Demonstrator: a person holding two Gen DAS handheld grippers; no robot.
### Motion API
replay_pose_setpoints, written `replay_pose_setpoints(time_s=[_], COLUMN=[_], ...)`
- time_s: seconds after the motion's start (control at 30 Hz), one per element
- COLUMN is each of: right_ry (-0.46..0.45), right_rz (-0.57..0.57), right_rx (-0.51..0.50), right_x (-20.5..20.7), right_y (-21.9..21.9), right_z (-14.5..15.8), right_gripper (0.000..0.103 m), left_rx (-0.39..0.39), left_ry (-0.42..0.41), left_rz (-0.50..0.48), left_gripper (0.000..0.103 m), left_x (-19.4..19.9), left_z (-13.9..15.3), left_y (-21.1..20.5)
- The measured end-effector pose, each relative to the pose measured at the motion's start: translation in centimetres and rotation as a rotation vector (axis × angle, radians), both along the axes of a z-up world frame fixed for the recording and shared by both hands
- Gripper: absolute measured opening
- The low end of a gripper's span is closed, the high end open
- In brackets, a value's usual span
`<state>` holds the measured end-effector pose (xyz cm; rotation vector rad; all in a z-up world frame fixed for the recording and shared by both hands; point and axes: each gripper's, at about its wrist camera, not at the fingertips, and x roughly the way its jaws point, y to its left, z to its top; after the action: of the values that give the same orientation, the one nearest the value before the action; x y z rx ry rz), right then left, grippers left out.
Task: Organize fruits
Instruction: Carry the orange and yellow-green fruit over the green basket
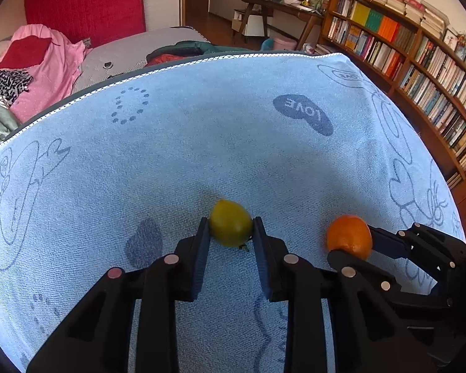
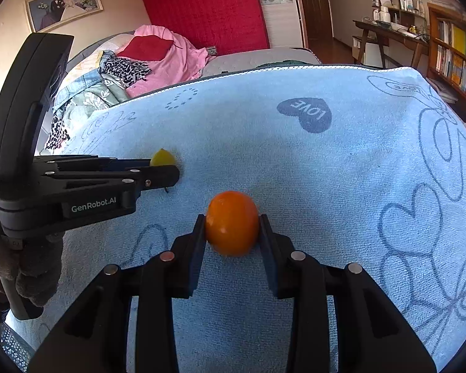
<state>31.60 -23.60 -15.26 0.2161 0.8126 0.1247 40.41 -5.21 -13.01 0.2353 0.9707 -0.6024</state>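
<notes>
My left gripper (image 1: pixel 230 228) is shut on a yellow-green lemon (image 1: pixel 230 222), held between both pads just over the light blue towel (image 1: pixel 202 143). My right gripper (image 2: pixel 232 228) is shut on an orange (image 2: pixel 232 222) in the same way. In the left wrist view the orange (image 1: pixel 349 236) and the right gripper (image 1: pixel 351 244) sit close on the right. In the right wrist view the left gripper (image 2: pixel 167 169) comes in from the left, with the lemon (image 2: pixel 162 157) mostly hidden behind its fingers.
The blue towel with a "LOVE" heart print (image 2: pixel 306 113) covers the work surface. Behind it lies a bed with piled clothes (image 2: pixel 146 59) and a red headboard (image 2: pixel 205 9). A bookshelf (image 1: pixel 419 71) runs along the right, with a desk (image 1: pixel 282 7) behind.
</notes>
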Motion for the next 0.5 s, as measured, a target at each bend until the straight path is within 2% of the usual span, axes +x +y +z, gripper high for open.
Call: replay_pose_setpoints(time_s=[0.13,0.5], right_ry=[0.004,-0.045], right_rz=[0.011,0.075], right_rx=[0.016,0.069], right_x=[-0.3,-3.4], right_y=[0.1,2.2], right_z=[0.2,3.1], right_gripper=[0.034,0.034], left_rx=[-0.003,0.011], left_ry=[-0.004,-0.109], left_rz=[0.021,0.078], left_gripper=[0.028,0.028], left_x=[-0.8,-5.7], left_z=[0.8,5.3], left_y=[1.3,6.2])
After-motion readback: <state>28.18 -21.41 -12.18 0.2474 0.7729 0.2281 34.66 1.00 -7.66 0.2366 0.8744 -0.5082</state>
